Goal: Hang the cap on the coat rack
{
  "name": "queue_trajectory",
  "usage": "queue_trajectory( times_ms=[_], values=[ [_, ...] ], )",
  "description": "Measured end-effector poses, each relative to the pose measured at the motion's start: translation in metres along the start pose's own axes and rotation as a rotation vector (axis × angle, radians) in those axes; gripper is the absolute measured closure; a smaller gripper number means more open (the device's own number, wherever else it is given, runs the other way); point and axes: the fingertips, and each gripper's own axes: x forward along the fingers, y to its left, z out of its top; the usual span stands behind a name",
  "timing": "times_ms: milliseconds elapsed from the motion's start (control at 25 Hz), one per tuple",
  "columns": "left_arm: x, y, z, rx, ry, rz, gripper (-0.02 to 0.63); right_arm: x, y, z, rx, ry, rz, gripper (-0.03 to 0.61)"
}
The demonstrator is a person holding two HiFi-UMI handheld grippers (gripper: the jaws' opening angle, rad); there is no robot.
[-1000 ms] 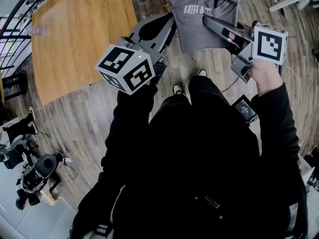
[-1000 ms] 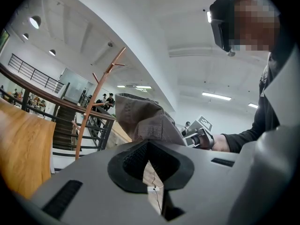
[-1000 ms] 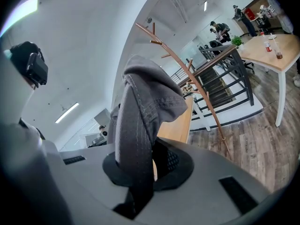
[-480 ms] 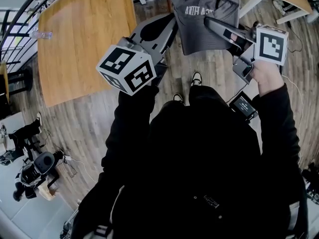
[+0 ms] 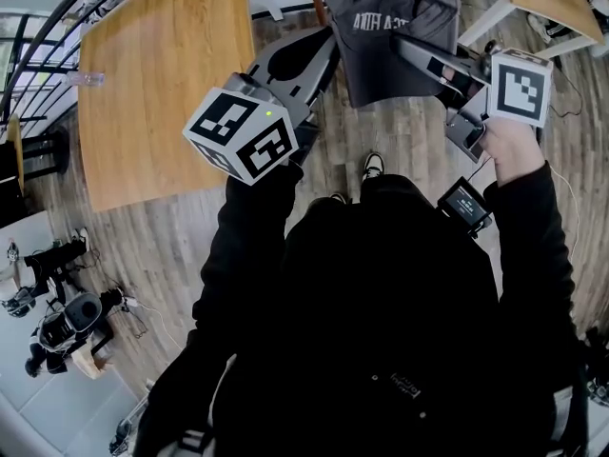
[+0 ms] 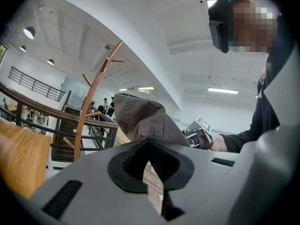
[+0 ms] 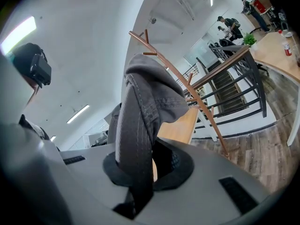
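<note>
Left gripper point(image 5: 322, 44) and right gripper point(image 5: 404, 44) each clamped the grey cap point(image 5: 390, 17), apparently spreading it to hook onto the coat rack point(image 6: 90, 107).

The dark grey fabric cap point(image 5: 384, 29) carries white block lettering that seems to begin "ARTH"; the rest is unreadable.

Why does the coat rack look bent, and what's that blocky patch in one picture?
Right gripper view: the wide-angle lens bows the rack and darkens the corners. Left gripper view: same dark corners; the mosaic was added afterwards to hide a face. Head view: evenly lit, no blur.
</note>
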Motion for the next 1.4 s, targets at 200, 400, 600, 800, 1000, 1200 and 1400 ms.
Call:
queue_trajectory(
  times_ms=[200,400,600,800,1000,1200,1400],
  values=[
    [0.002,0.002,0.005,-0.013,0.029,-0.020,0.611,0.000,0.004,0.003,0.041,-0.016,-0.016,0.528],
    [-0.003,0.002,-0.002,-0.017,0.034,0.009,0.611,0.003,0.001,-0.004,0.045,-0.006,0.004,0.528],
    [-0.011,0.007,-0.018,-0.033,-0.007,0.048,0.611,0.011,-0.003,-0.018,0.008,0.037,0.020,0.528],
    [-0.019,0.005,-0.017,-0.050,-0.019,0.035,0.611,0.013,0.005,-0.021,0.012,0.046,0.001,0.528],
    [-0.010,0.005,-0.013,-0.064,-0.032,0.019,0.611,0.008,0.002,-0.013,0.003,0.059,-0.024,0.528],
    [0.001,0.005,-0.003,-0.052,-0.044,-0.012,0.611,0.001,0.001,-0.003,0.003,0.029,-0.036,0.528],
    [0.003,0.006,0.003,-0.054,-0.057,-0.031,0.611,0.000,0.004,0.002,-0.010,-0.002,-0.055,0.528]
  ],
)
